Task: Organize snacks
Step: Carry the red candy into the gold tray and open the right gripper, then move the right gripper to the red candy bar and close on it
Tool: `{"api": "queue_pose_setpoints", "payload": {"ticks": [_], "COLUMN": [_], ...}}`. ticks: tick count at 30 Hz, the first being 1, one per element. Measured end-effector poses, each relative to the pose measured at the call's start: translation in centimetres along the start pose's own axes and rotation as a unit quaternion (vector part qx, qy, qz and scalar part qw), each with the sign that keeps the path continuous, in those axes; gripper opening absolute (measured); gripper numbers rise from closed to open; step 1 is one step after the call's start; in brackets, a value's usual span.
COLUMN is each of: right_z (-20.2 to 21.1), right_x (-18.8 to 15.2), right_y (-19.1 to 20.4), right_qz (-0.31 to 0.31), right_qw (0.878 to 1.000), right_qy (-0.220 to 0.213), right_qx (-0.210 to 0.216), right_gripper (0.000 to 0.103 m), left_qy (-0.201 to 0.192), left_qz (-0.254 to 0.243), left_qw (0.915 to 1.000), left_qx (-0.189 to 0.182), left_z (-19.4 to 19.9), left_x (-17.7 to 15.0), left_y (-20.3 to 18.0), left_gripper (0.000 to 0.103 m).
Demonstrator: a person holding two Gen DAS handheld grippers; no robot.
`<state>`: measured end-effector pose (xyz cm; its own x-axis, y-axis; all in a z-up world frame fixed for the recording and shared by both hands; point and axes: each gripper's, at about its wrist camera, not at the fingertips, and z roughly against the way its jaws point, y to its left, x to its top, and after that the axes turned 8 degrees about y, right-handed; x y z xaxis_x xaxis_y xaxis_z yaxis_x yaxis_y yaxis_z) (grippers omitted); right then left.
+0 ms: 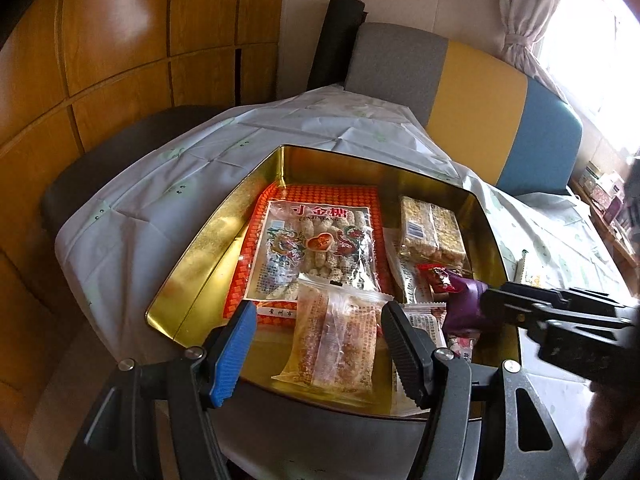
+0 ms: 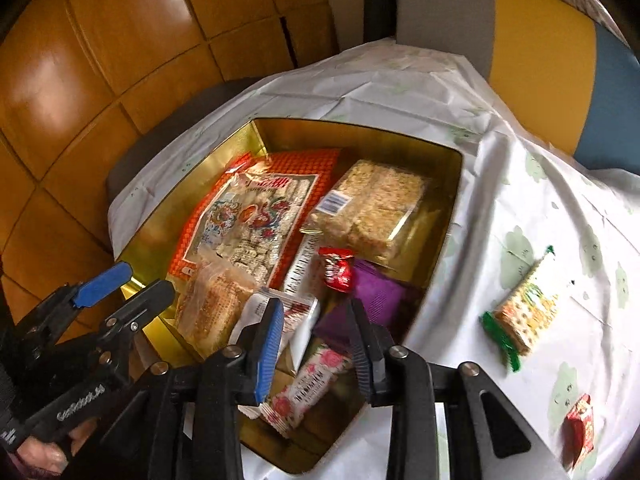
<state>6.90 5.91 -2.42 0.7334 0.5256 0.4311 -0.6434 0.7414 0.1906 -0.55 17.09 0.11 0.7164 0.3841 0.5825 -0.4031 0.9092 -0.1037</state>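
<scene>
An open gold tin (image 1: 224,216) (image 2: 452,216) on the white-clothed table holds a large red-orange sweets packet (image 1: 320,240), a clear pack of puffed-rice bars (image 1: 432,228), a red candy (image 2: 336,268), a purple packet (image 2: 380,292), a clear packet of orange slices (image 1: 336,336) and a pink floral bar (image 2: 308,384). My left gripper (image 1: 318,344) hovers open over the tin's near rim, above the clear packet. My right gripper (image 2: 316,344) is over the tin's right side, slightly open. The purple packet (image 1: 464,304) lies at its tips, with no pad pressing on it.
On the cloth right of the tin lie a green-ended cracker packet (image 2: 524,312) and a small red packet (image 2: 580,428). A grey, yellow and blue chair back (image 1: 476,92) stands behind the table. A dark seat (image 1: 100,168) and wooden panelling (image 1: 120,40) are at the left.
</scene>
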Motion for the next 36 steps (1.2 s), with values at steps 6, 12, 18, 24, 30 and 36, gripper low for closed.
{"api": "queue_pose_setpoints", "payload": {"ticks": [6, 12, 18, 24, 30, 36], "right_z": [2.0, 4.4, 6.2, 7.8, 9.0, 9.2], "right_x": [-1.6, -3.4, -5.6, -8.0, -9.5, -10.6], "right_y": [-1.8, -4.5, -8.8, -14.1, -18.2, -21.8], "right_qz": [-0.015, -0.028, -0.045, -0.088, -0.121, -0.149], "right_qw": [1.000, 0.999, 0.996, 0.989, 0.983, 0.979], "right_qy": [-0.017, -0.026, -0.010, 0.005, 0.010, 0.025], "right_qx": [-0.010, -0.033, -0.076, -0.118, -0.137, -0.138], "right_gripper": [0.033, 0.036, 0.038, 0.038, 0.040, 0.044], "left_qy": [-0.001, -0.001, -0.004, -0.002, -0.003, -0.002], "left_qz": [-0.007, -0.016, -0.035, -0.050, -0.068, -0.091], "left_qw": [1.0000, 0.9999, 0.9994, 0.9987, 0.9977, 0.9957], "left_qx": [-0.001, -0.004, -0.006, -0.005, -0.008, -0.018], "left_z": [0.2, 0.3, 0.5, 0.5, 0.8, 1.1], "left_x": [-0.1, -0.2, -0.4, -0.6, -0.9, -1.2], "left_y": [-0.4, -0.8, -1.7, -2.7, -3.7, -5.1], "left_gripper": [0.065, 0.065, 0.065, 0.065, 0.065, 0.065]}}
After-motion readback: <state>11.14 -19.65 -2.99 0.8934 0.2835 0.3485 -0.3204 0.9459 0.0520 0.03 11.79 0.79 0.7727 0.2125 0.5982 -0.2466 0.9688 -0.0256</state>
